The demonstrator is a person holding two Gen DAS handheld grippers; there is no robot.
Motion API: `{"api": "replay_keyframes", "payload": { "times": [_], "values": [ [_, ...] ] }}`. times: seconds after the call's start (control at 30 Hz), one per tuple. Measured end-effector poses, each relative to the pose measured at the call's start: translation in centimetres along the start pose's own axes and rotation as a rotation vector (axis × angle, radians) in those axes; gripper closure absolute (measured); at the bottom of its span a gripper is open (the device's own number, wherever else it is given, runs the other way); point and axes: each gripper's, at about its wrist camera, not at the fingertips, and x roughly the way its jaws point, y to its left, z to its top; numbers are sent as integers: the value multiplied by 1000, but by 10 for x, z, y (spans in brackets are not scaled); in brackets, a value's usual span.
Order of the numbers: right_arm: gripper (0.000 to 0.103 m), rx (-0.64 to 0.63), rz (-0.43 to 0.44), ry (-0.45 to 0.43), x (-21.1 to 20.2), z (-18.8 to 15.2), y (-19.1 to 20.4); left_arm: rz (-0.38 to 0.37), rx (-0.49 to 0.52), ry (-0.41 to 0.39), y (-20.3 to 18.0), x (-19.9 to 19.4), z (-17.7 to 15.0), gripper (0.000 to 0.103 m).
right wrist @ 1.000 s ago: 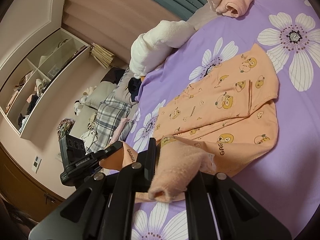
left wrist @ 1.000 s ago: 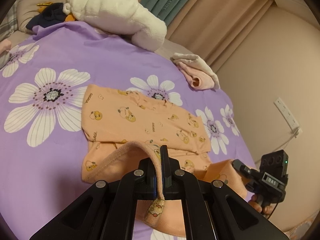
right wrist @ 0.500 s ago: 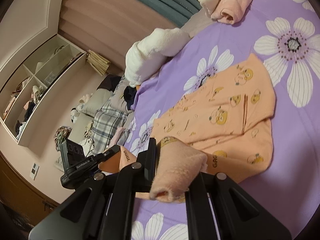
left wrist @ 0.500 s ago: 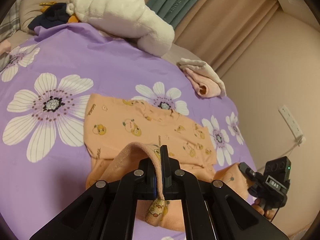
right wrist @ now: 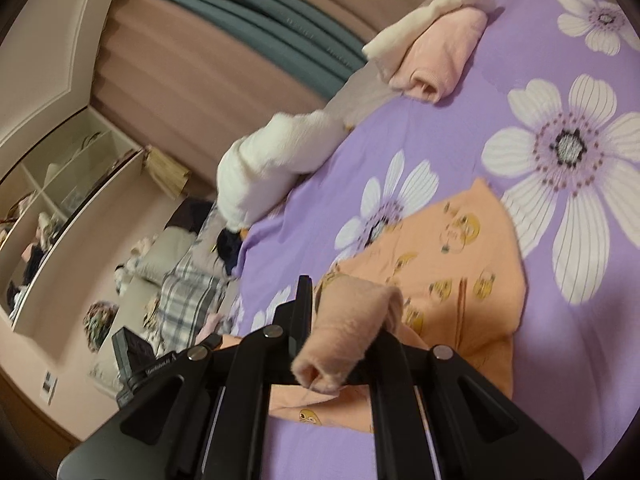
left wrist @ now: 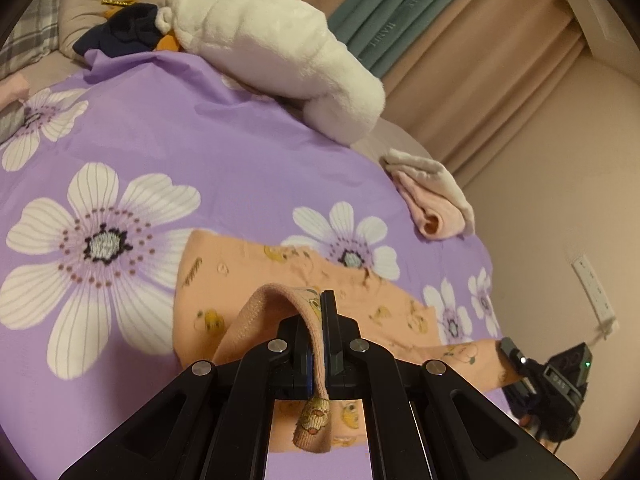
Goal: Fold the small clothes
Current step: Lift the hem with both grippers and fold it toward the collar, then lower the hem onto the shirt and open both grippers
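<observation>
You have the orange garment [left wrist: 248,280] lying across the middle and lower part of the left view, spread on the purple flowered bedspread [left wrist: 200,152], and both tools are clamped on its near edge so the cloth can be carried over as one straight line, not dragged from a single corner. Your left gripper [left wrist: 317,322] is pinched tight on the ribbed hem, which loops up to the left and hangs down between the black arms at bottom centre. Your right gripper [right wrist: 344,312] is likewise clenched on a rolled wad of the same cloth at lower centre of its view; holding it bunched likely keeps the corner from slipping. The folded pink and cream clothes [left wrist: 432,196] sit at the right edge of the bed, well apart, probably parked there as finished work. The white plush pillow [left wrist: 280,64] lies in the upper middle, clear of the fold.
</observation>
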Motion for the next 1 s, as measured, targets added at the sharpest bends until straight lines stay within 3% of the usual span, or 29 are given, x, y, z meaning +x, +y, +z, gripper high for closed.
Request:
{"api": "replay_keyframes", "payload": {
  "times": [0.23, 0.5, 0.67, 0.8, 1.0],
  "values": [
    [95, 42, -84, 7, 29, 26, -17, 46, -62, 52, 18, 41, 18, 102],
    [95, 71, -172, 44, 61, 40, -42, 117, -39, 112, 21, 81, 23, 102],
    [97, 88, -204, 37, 73, 50, -52, 111, -42, 133, 19, 94, 34, 102],
    [97, 133, -224, 21, 77, 60, -62, 91, -83, 177, 23, 111, 47, 102],
    [94, 251, -302, 40, 94, 69, -86, 138, -183, 238, 41, 136, 59, 102]
  ]
}}
